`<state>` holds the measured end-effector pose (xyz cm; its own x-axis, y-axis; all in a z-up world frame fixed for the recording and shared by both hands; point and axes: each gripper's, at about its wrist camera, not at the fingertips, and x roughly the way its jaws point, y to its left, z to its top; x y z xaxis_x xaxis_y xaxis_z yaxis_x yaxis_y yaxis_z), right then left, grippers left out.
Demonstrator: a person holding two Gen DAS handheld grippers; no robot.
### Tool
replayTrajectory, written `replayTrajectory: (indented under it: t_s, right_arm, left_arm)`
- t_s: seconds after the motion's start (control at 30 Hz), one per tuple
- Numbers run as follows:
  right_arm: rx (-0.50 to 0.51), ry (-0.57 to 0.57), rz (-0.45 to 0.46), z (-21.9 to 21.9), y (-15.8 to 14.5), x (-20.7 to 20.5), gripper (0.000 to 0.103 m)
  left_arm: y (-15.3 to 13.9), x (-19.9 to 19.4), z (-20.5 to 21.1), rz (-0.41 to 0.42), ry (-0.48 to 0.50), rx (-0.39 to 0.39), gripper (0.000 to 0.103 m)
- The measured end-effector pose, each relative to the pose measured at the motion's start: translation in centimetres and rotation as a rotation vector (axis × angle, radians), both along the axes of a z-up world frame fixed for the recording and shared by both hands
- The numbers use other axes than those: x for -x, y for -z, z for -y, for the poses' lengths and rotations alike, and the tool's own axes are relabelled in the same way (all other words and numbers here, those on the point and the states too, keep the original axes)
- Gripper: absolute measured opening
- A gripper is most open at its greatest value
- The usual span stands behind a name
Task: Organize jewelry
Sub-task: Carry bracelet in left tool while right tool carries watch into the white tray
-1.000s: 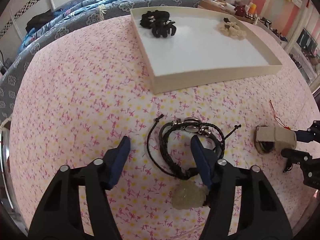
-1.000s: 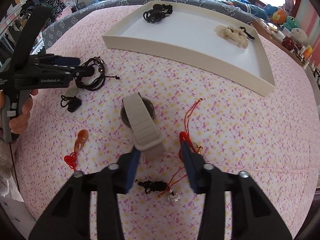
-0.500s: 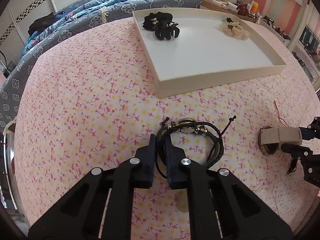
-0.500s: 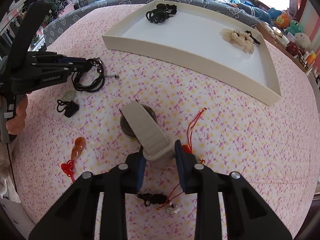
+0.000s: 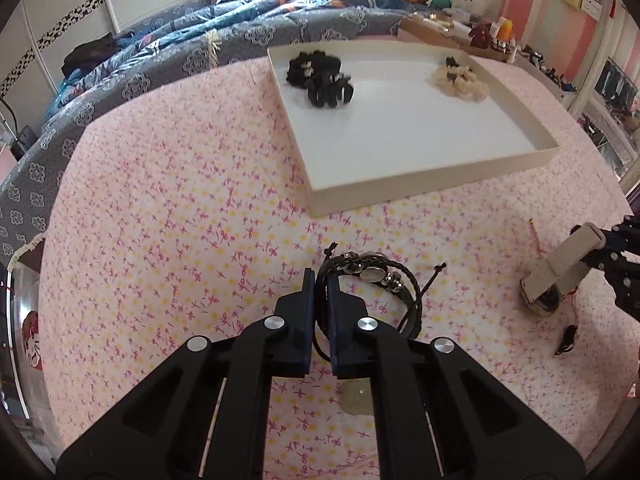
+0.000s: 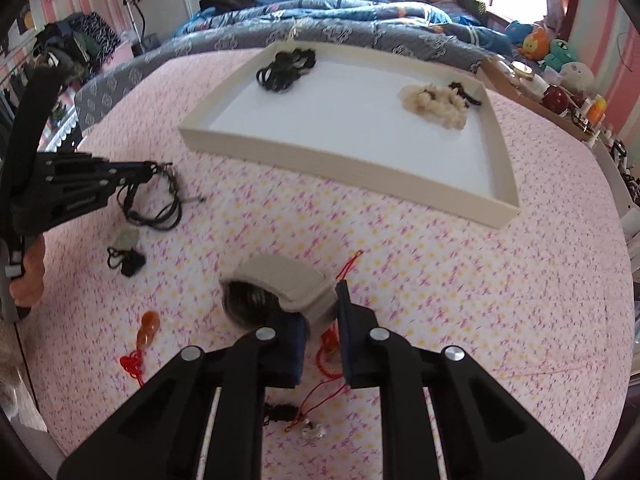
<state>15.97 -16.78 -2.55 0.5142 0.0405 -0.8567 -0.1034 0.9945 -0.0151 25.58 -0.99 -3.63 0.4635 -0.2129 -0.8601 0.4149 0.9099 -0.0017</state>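
Left wrist view is showing the left gripper [image 5: 319, 280] pinching together on the near loop of the black braided bracelet [image 5: 376, 280], whose metal beads and far cords are trailing to the right over the pink flowered bedsheet [image 5: 168, 208]. Beyond it the cream tray [image 5: 420, 188] is sitting on the sheet, carrying a black hair claw pile [image 5: 320, 80] at its far left and a pale scrunchie [image 5: 460, 82] at its far right. At the right edge the right gripper is cut off by the frame, gripping the beige watch strap [image 5: 568, 264]; the watch's round case below it is blurred. A pale translucent stone [image 5: 356, 398] is lying half hidden behind the left gripper's fingers. Right wrist view is showing the right gripper [image 6: 322, 312] closing its jaws on the folded beige strap, which is sitting between the pads with the dark, motion-blurred case just to its left. Red cord [image 6: 332, 344] is running under the fingers, so its ends are hard to trace. To the left lie an orange pendant on red string [image 6: 146, 330] and a small black cord bundle [image 6: 128, 260]. Farther left a hand is holding the left gripper clamped on the bracelet; white lettering on its side is too blurred to read.
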Motion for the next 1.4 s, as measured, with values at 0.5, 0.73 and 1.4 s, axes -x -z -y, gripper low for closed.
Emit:
replayTrajectory:
  t_s: [0.5,0.73,1.4]
  right_arm:
    - [-0.039,0.085,0.195,4.7,-7.3,-3.0,0.009]
    - [0.019,0.181,0.240,8.7,-7.4,-9.4,0.009]
    - [0.092,0.250,0.207,12.9,0.1,-17.1,0.009]
  left_arm:
    - [-6.7,-2.2,1.2,0.088,-0.014,0.102,0.004]
    - [-6.7,-7.8,4.0,0.071,-0.011,0.121,0.004]
    - [1.1,-14.6,6.1,-0.049,-0.067,0.052,0.004]
